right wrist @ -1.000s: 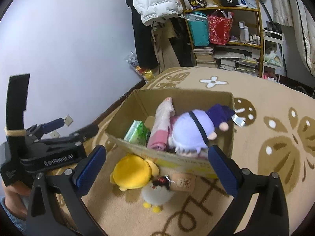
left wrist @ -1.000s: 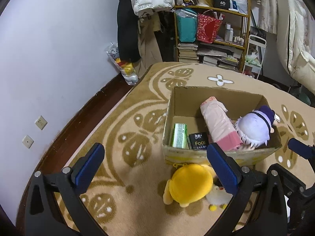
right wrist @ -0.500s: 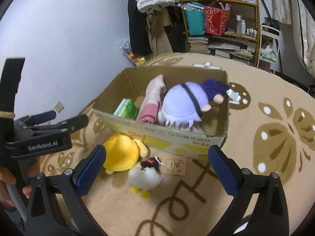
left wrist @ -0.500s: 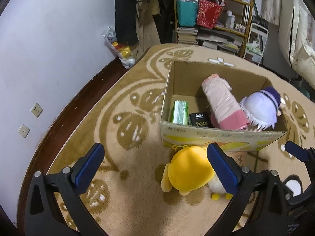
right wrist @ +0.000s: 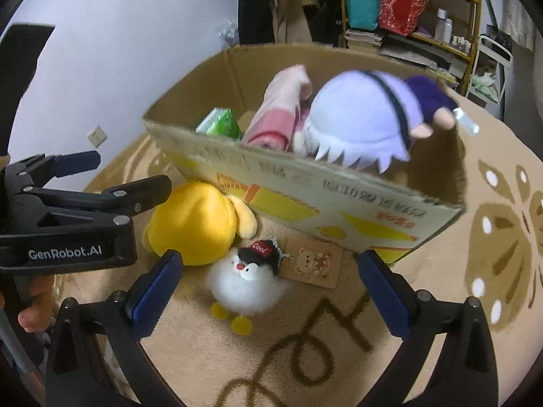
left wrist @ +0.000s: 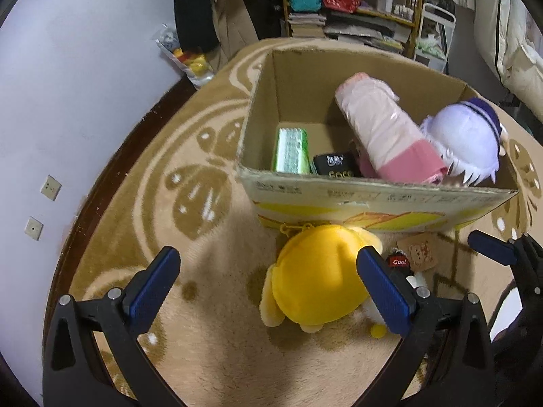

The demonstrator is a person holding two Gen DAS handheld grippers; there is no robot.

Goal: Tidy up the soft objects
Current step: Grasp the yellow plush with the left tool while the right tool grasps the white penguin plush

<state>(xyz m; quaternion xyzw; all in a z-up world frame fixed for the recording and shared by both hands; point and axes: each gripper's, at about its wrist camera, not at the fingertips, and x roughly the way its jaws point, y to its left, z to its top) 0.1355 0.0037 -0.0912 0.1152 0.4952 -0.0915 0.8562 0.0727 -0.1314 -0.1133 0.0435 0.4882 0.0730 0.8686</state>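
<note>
A cardboard box point(left wrist: 373, 200) point(right wrist: 305, 186) stands on the carpet. Inside lie a pink roll point(left wrist: 383, 132) point(right wrist: 275, 115), a purple-and-white plush point(left wrist: 465, 142) point(right wrist: 359, 122), a green pack point(left wrist: 290, 151) point(right wrist: 220, 123) and a black pouch point(left wrist: 336, 166). A yellow plush point(left wrist: 319, 278) point(right wrist: 197, 224) lies on the carpet before the box, with a white fluffy chick point(right wrist: 247, 281) wearing a black cap point(left wrist: 398, 263) beside it. My left gripper point(left wrist: 268, 285) is open above the yellow plush. My right gripper point(right wrist: 268, 285) is open above the white chick.
A brown paper tag with a bear point(right wrist: 315, 266) point(left wrist: 420, 252) lies next to the chick. A white wall with sockets point(left wrist: 51, 186) runs on the left. Shelves with bags and books point(left wrist: 339, 3) point(right wrist: 400, 10) stand behind the box. The left gripper's body point(right wrist: 68, 224) shows at the left.
Both grippers have moved down and forward toward the toys in front of the box; the box and plush toys now look larger. Both stay open.
</note>
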